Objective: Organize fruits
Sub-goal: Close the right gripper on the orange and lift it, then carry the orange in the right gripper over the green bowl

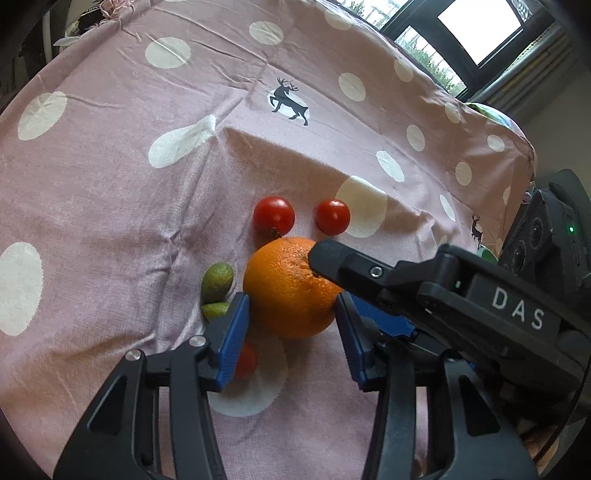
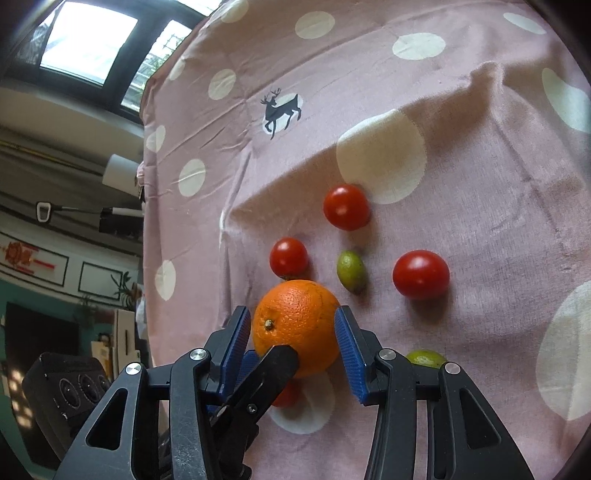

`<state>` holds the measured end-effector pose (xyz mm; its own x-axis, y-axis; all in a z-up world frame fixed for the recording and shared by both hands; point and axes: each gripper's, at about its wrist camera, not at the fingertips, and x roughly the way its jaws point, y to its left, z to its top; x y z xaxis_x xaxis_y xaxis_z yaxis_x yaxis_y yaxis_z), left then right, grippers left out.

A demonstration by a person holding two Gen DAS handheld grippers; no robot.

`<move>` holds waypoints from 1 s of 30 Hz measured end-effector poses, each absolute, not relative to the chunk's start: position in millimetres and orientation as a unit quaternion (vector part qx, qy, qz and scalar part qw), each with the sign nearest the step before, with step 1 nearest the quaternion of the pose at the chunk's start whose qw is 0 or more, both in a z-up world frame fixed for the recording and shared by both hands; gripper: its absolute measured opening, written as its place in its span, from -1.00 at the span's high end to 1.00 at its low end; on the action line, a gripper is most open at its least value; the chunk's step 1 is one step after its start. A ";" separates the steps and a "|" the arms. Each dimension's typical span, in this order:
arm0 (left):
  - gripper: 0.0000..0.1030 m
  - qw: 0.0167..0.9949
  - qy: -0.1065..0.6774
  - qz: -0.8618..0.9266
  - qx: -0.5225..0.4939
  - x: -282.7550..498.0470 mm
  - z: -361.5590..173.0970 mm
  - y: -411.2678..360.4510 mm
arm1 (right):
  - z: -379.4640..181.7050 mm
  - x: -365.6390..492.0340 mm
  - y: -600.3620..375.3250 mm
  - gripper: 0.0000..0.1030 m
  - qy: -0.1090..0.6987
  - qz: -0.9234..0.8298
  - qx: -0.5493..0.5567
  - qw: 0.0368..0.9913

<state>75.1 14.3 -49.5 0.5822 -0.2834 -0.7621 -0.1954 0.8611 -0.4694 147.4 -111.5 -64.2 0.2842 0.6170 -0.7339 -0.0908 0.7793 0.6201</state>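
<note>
An orange (image 1: 288,288) (image 2: 295,325) lies on the pink dotted cloth (image 1: 110,192). My left gripper (image 1: 291,310) has its blue pads against both sides of it. My right gripper (image 2: 291,325) also clamps the orange, its pads touching left and right. One black finger (image 1: 351,266) of the right gripper reaches over the orange from the right. Red tomatoes (image 1: 273,216) (image 1: 332,216) sit just beyond; two small green fruits (image 1: 217,277) (image 1: 216,309) lie at its left. Another tomato (image 1: 245,360) is half hidden behind my left pad.
The right wrist view shows tomatoes (image 2: 346,206) (image 2: 289,256) (image 2: 421,274) and green fruits (image 2: 351,271) (image 2: 424,358) spread around the orange. The cloth drops off at the table edge (image 2: 147,221) on the left. A window (image 1: 480,33) lies beyond.
</note>
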 end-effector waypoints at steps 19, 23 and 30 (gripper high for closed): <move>0.13 0.876 0.422 -0.040 -0.230 61.8 -34.7 -1.0 | -73.1 143.8 -118.3 -0.17 0.554 0.242 0.262 0.752; 0.13 0.895 0.388 -0.053 -0.214 51.6 -16.5 -13.0 | -50.2 132.6 -127.9 -0.17 0.520 0.253 0.262 0.773; 0.13 0.918 0.334 -0.088 -0.193 38.2 10.8 -37.7 | -13.0 110.4 -157.0 -0.17 0.458 0.255 0.269 0.808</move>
<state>38.2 -37.7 10.8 0.7610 -0.2905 -0.5800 0.0330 0.9103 -0.4127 110.4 -157.0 -13.0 0.4498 0.6590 -0.6028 -0.1663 0.7249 0.6685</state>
